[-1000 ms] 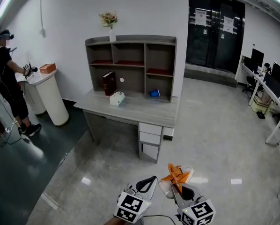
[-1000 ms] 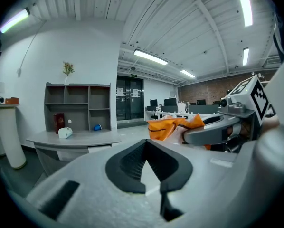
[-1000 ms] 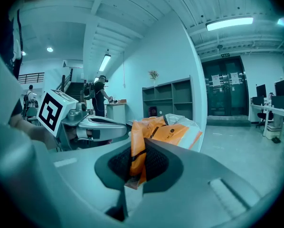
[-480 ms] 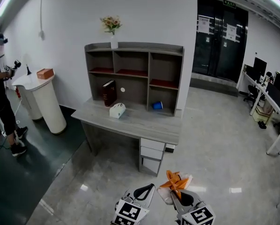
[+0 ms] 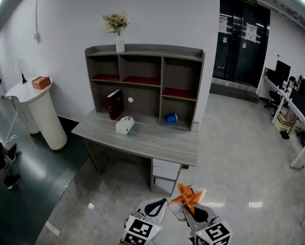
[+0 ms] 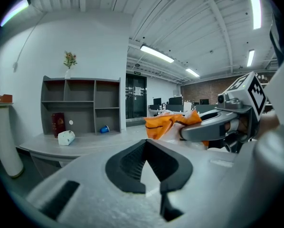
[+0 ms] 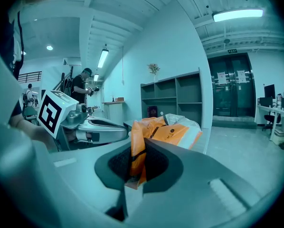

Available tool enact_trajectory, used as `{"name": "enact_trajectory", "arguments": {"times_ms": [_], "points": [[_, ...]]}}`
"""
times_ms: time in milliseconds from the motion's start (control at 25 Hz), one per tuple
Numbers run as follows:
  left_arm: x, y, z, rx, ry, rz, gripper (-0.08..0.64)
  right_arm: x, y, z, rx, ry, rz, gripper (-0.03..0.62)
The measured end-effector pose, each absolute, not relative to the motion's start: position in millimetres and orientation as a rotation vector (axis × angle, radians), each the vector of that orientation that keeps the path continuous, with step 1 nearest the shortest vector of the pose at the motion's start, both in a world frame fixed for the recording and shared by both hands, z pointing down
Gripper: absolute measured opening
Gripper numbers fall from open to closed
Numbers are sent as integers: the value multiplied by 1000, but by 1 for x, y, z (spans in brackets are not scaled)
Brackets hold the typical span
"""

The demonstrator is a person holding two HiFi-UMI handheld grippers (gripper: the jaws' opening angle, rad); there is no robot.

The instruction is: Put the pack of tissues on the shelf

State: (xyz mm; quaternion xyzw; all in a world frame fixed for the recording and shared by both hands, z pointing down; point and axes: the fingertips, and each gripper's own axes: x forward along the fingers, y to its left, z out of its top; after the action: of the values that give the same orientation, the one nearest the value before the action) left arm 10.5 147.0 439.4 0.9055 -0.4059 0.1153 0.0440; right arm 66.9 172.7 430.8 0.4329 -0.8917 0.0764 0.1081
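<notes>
Occupying the shelf (image 5: 145, 52) are a book (image 5: 112, 104) (red) and cup (image 5: 171, 118).

One pack of tissues (image 5: 187, 193), one left gripper (image 5: 159, 205), one right gripper (image 5: 189, 211), one shelf (image 5: 145, 80), one book (image 5: 113, 104), one blue cup (image 5: 171, 118), one vase (image 5: 120, 44)

Floor (image 5: 117, 188) to desk (image 5: 162, 144): bare, open approach.
Desk top: white box (image 5: 124, 125) left of centre, rest free.
Shelf (image 5: 159, 93) top row: 3 bays free.
Lower-L bay: book (image 5: 112, 104) upright at L side, room to its R.
Lower-R bay: blue cup (image 5: 171, 118) near L wall.
Shelf top: vase (image 5: 120, 45) toward L.
</notes>
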Motion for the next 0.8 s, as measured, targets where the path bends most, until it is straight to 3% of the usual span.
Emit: {"name": "enact_trajectory", "arguments": {"times_ms": [800], "points": [[-59, 40, 449, 2756, -1186, 353, -5, 8, 58, 433, 1331, -2558, 239, 14]]}}
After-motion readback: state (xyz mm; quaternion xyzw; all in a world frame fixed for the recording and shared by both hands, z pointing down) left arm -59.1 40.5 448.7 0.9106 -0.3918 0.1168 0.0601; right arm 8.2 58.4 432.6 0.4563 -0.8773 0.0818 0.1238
